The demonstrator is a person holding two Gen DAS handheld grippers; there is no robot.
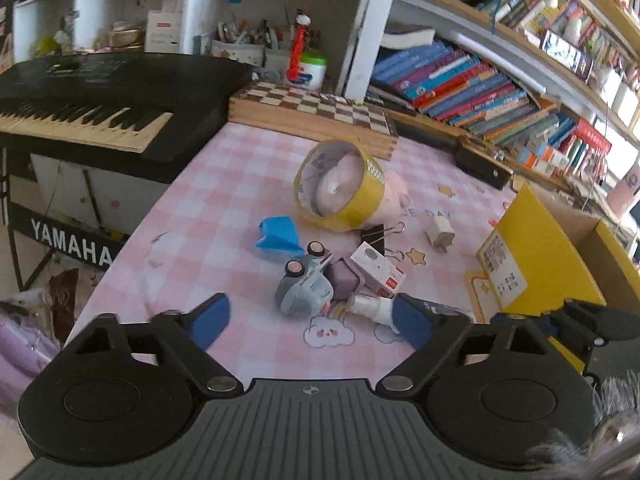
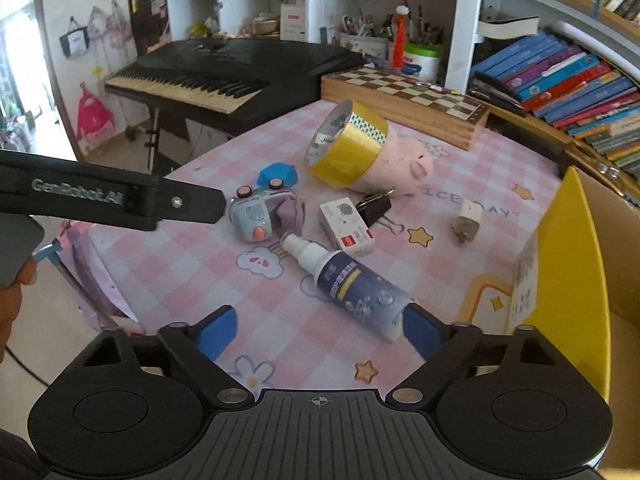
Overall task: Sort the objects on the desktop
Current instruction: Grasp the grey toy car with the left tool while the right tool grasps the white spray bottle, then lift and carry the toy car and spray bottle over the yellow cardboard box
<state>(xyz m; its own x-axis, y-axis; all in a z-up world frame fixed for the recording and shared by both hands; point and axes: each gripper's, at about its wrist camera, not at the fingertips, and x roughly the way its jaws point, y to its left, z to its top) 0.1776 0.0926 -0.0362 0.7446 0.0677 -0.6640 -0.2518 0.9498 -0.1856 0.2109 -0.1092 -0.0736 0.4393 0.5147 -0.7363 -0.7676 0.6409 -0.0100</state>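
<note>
Small objects lie on the pink checked desk mat [image 1: 224,208]. A yellow tape roll [image 1: 340,184] [image 2: 347,145] leans on a pink plush pig [image 2: 404,168]. Near it lie a blue paper boat [image 1: 277,237] [image 2: 277,173], a grey toy car [image 1: 306,285] [image 2: 256,216], a small white box [image 1: 378,269] [image 2: 346,226], a black binder clip [image 2: 374,206], a white charger [image 1: 440,234] [image 2: 466,218] and a spray bottle [image 2: 352,284] [image 1: 370,306]. My left gripper [image 1: 310,320] is open and empty, just short of the toy car. My right gripper [image 2: 320,332] is open, with the bottle's base by its right finger.
A yellow-edged cardboard box [image 1: 552,256] [image 2: 572,280] stands open at the right. A wooden chessboard [image 1: 316,114] lies at the back, bookshelves [image 1: 480,88] behind it. A black keyboard [image 1: 80,100] stands past the desk's left edge. The left gripper's body [image 2: 112,196] crosses the right wrist view.
</note>
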